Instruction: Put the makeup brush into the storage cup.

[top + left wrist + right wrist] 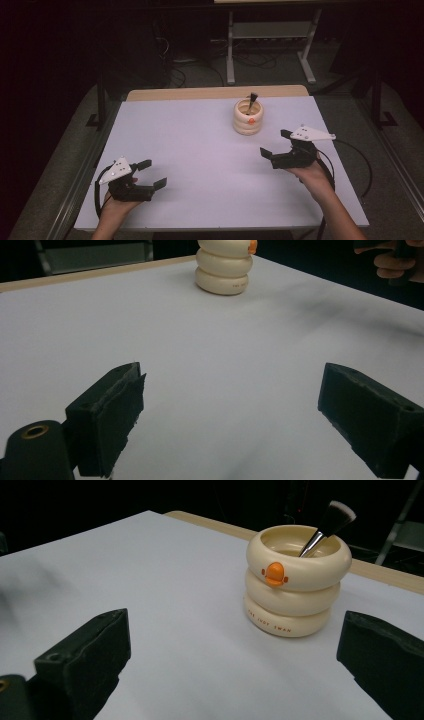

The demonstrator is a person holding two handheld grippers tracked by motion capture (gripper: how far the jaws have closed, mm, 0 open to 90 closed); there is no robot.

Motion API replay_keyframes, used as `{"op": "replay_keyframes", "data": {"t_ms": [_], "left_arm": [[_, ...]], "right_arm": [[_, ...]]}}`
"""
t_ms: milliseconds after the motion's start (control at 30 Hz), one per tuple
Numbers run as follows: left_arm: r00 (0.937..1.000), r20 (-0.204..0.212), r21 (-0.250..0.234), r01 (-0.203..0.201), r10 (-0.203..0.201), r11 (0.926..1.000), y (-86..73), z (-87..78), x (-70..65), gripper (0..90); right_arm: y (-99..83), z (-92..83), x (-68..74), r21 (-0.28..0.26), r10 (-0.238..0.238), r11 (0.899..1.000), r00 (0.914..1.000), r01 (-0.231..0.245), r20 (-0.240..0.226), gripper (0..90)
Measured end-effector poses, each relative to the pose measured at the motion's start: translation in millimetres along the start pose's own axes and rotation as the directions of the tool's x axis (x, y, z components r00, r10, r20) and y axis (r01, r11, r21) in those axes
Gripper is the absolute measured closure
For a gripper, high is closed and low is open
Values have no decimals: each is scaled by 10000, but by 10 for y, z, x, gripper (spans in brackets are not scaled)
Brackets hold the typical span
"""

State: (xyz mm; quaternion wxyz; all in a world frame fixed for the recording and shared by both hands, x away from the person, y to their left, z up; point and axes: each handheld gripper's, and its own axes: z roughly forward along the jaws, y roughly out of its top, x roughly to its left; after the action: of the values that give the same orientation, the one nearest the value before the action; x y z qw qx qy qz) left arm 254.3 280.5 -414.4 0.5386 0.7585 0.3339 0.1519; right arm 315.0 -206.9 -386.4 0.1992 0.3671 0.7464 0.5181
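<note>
A cream holder (248, 116) shaped like three stacked rings, with an orange beak on its side, stands upright on the white table (200, 160) toward the back right. A makeup brush (251, 100) with a dark, pale-tipped head leans inside it. The holder (296, 580) and brush (330, 524) sit just ahead of my right gripper (230, 665), which is open and holds nothing. In the high view that right gripper (275, 142) hovers to the holder's front right. My left gripper (153, 173) is open and holds nothing near the front left corner, with the holder (223, 267) far ahead of it.
A pale wooden strip (215, 93) edges the table's far side. Beyond it stand a grey metal frame (270, 45) and cables on the dark floor. The other hand (395, 262) appears at the top right of the left gripper view.
</note>
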Motion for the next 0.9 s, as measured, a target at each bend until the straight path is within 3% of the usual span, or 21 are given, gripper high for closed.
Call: {"op": "replay_keyframes", "data": {"t_ms": [700, 900], "left_arm": [[10000, 49, 3, 5, -5, 10000, -17, 4, -21, 105], [9999, 34, 31, -94, 94, 10000, -10, -7, -22, 105]], "right_arm": [[-276, -258, 101, -285, 156, 9995, 9999, -156, -1, 2], [-389, -311, 153, -121, 155, 9998, 9999, -155, -8, 2]]}}
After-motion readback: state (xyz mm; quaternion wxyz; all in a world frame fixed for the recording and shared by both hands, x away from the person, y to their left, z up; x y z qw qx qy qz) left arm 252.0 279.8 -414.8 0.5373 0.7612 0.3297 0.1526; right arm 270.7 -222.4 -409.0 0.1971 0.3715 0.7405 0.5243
